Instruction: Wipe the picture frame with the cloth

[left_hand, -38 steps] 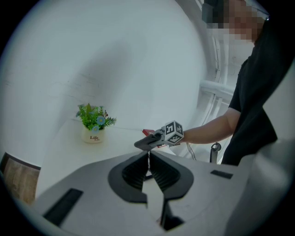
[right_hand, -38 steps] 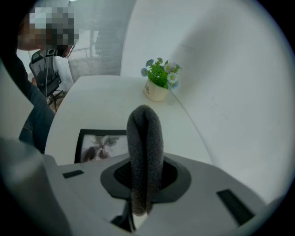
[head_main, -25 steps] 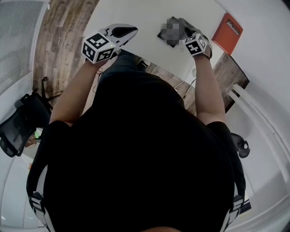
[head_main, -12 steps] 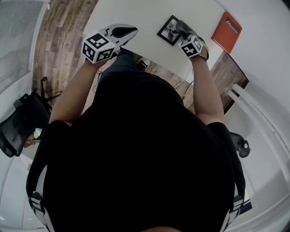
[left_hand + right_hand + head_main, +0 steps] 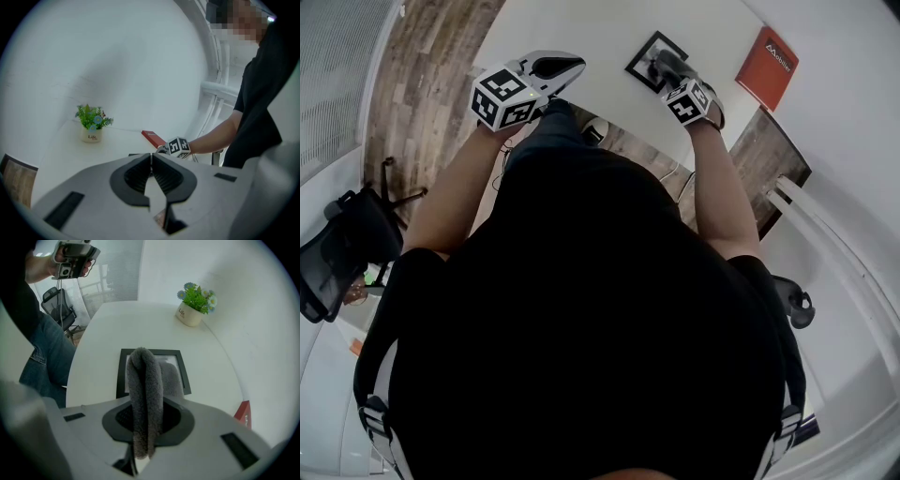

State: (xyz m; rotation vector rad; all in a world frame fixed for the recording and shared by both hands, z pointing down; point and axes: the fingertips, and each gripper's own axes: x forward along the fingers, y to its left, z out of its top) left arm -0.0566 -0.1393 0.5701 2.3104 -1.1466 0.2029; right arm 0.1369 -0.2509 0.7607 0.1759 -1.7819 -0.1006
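A black picture frame [image 5: 124, 355] lies flat on the white table [image 5: 103, 329]; in the head view the frame [image 5: 641, 62] sits at the table's near right part. My right gripper [image 5: 146, 394] points steeply down over the frame's near side, shut on a folded grey cloth [image 5: 144, 390] that hangs down onto the glass. In the head view the cloth [image 5: 667, 64] rests on the frame just ahead of the right gripper [image 5: 673, 75]. My left gripper [image 5: 151, 157] is held up off to the left, jaws shut with nothing between them; the head view has it [image 5: 567, 66] over the table's near edge.
A small potted plant [image 5: 196, 301] stands at the table's far side. A red booklet [image 5: 770, 54] lies at the table's right edge. An office chair [image 5: 347, 248] stands on the wooden floor to the left. The wall runs behind the table.
My right gripper has slid with the cloth toward the left and nearer to me across the frame. The left gripper has stayed where it was.
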